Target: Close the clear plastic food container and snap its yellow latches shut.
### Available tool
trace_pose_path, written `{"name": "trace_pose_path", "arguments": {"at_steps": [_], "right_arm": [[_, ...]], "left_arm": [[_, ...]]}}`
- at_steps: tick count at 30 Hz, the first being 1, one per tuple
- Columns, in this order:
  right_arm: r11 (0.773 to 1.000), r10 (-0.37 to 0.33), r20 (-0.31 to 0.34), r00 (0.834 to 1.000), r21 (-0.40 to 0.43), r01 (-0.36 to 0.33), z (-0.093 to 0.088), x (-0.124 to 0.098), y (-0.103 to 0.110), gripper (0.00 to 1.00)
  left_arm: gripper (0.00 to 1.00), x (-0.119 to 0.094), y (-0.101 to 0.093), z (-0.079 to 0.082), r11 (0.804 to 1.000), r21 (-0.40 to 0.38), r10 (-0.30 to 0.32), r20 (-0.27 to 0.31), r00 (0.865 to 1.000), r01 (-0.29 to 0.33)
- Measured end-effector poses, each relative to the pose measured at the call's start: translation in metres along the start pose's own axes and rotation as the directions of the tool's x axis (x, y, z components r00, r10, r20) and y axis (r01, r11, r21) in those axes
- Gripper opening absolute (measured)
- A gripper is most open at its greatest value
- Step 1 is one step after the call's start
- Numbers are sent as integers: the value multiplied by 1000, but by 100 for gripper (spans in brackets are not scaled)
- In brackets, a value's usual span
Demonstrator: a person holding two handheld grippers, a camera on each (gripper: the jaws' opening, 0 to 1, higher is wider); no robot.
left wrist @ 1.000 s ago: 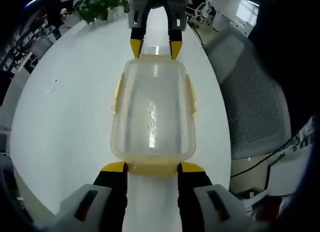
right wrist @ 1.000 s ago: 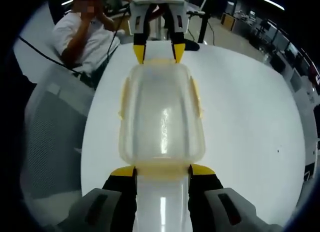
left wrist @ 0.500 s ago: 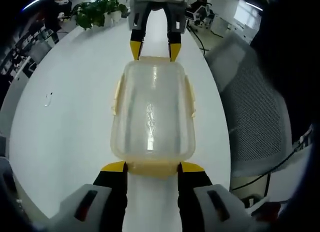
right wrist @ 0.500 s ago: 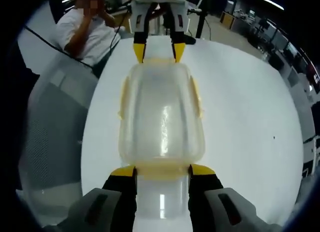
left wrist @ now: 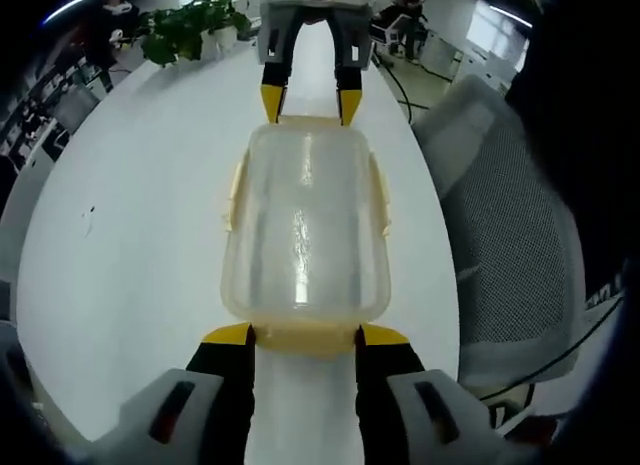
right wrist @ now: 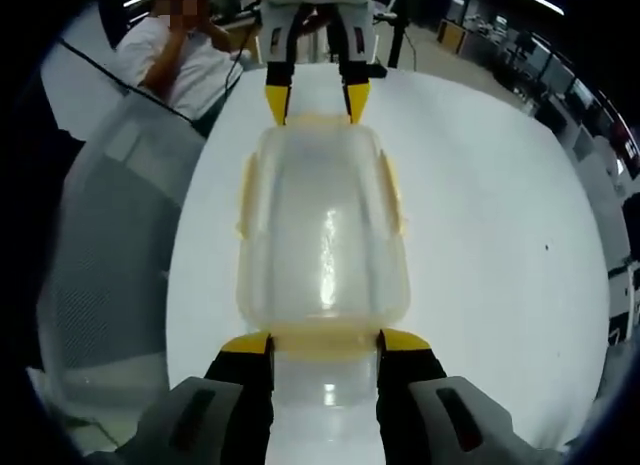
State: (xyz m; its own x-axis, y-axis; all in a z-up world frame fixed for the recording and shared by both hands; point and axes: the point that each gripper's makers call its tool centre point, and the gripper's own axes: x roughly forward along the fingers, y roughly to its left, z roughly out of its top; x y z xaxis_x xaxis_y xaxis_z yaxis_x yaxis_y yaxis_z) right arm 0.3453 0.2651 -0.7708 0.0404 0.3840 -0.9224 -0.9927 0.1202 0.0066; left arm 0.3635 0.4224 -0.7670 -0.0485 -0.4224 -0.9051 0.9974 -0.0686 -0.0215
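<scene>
Nothing moved: both grippers (left wrist: 305,334) (right wrist: 324,341) spread at container (left wrist: 306,225) ends, white table (left wrist: 140,215), prob. office.

Left gripper (left wrist: 305,335), right gripper (right wrist: 325,342), black jaws, yellow tips, grey housings

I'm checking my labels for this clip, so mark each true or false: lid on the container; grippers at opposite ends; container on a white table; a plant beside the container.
1. The lid sits on the clear container. True.
2. The left hand-held gripper and right hand-held gripper stand at its opposite short ends. True.
3. It rests on a wooden table. False: the table is white.
4. A plant touches it. False: the plant stands far off.
</scene>
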Motion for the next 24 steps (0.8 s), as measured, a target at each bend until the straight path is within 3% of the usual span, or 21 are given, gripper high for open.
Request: {"name": "trace_pose_path", "arguments": {"at_steps": [24], "right_arm": [[1000,-8,-21,1000,18,8,-63,-23,-3,39]], "left_arm": [[37,32,3,58,1000,14,-17,40,999,17]]}}
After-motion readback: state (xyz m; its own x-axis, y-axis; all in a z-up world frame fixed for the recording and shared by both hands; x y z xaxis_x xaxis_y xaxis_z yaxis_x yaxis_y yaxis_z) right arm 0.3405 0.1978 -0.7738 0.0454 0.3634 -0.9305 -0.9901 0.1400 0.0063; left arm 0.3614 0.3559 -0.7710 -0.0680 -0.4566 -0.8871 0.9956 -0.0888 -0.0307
